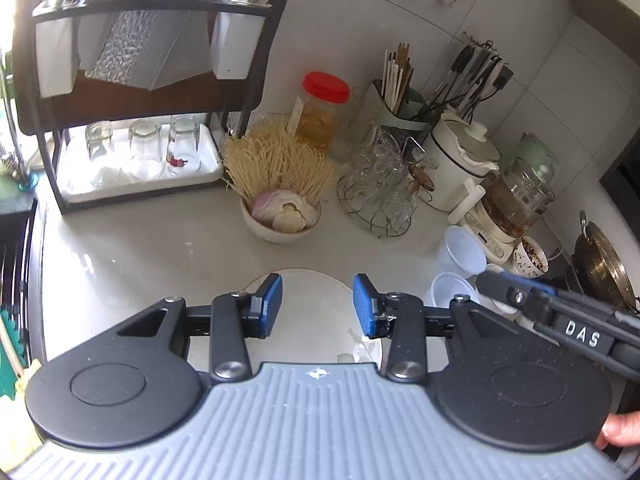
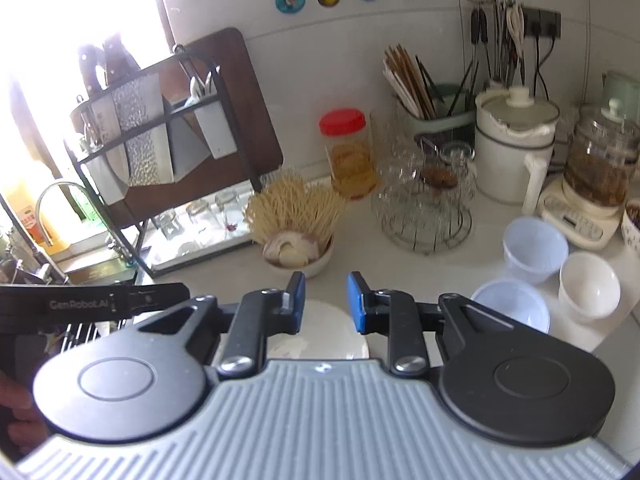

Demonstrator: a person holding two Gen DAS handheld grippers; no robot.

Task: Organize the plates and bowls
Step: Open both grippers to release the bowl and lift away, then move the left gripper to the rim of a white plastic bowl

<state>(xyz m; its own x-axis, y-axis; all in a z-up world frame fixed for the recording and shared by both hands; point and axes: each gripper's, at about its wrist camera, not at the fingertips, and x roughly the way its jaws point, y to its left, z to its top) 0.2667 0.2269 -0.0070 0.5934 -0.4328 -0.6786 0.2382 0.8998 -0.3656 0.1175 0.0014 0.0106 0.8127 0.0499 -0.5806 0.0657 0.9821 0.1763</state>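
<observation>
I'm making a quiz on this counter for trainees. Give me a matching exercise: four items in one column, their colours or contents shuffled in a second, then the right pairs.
Items:
1. jar lid
2. bowl by the dry noodles
3. bowl nearest the kettle base
4. plate

Descriptions:
A. pale blue, nothing in it
B. white, flat on the counter
C. red
D. holds onion and garlic

Pairs: 1-C, 2-D, 3-A, 4-B

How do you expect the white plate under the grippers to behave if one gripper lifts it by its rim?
The white plate looks glazed, so it may slip between the pads. It lies flat on the counter, so getting a finger under the rim could be awkward. It seems stiff and breakable; a rim hold would probably let it tilt.
</observation>
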